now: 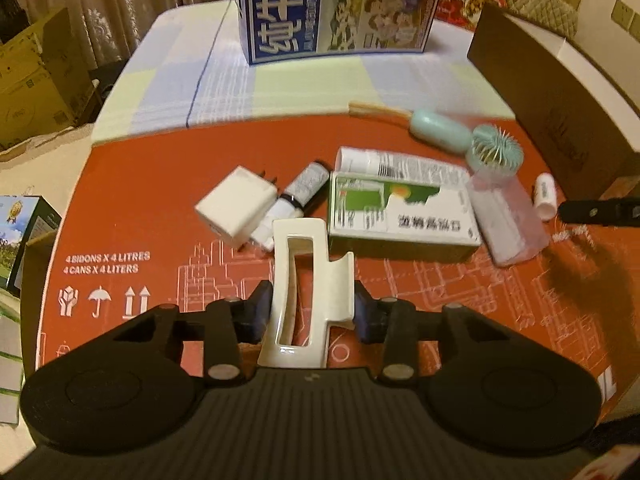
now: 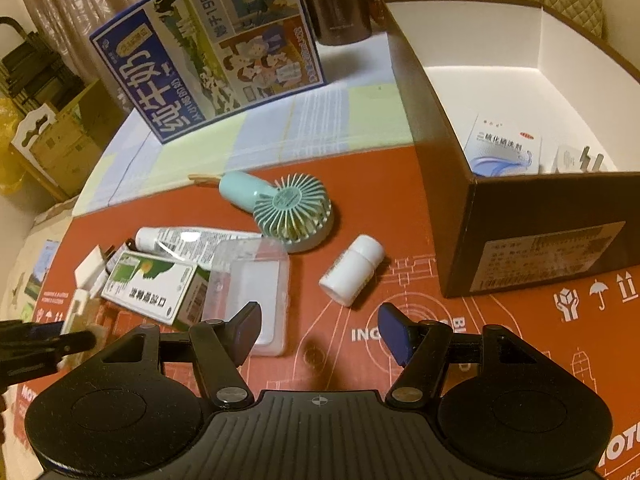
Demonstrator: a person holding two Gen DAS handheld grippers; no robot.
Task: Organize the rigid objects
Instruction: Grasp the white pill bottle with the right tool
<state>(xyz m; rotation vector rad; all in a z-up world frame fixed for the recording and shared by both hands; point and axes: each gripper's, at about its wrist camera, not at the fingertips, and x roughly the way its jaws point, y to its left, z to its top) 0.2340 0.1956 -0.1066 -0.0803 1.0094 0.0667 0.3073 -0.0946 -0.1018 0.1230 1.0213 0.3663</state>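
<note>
My left gripper [image 1: 310, 306] is shut on a cream hair claw clip [image 1: 306, 280], held above the red cardboard sheet [image 1: 140, 208]. Ahead lie a white charger [image 1: 236, 208], a small white bottle [image 1: 296, 196], a green-and-white box [image 1: 400, 216], a tube [image 1: 400, 162], a clear case [image 1: 508, 220], a teal hand fan [image 1: 480, 144] and a white pill bottle [image 1: 546, 196]. My right gripper [image 2: 320, 332] is open and empty, just short of the pill bottle [image 2: 352, 270] and beside the clear case [image 2: 252, 284]. The brown storage box [image 2: 540, 232] at right holds a medicine box [image 2: 504, 148].
A blue milk carton [image 2: 212, 52] stands at the back on the checked tablecloth [image 2: 300, 120]. A dark flask [image 2: 336, 4] stands behind it. Cardboard boxes [image 1: 36, 80] sit off the table at left. The fan also shows in the right view [image 2: 292, 212].
</note>
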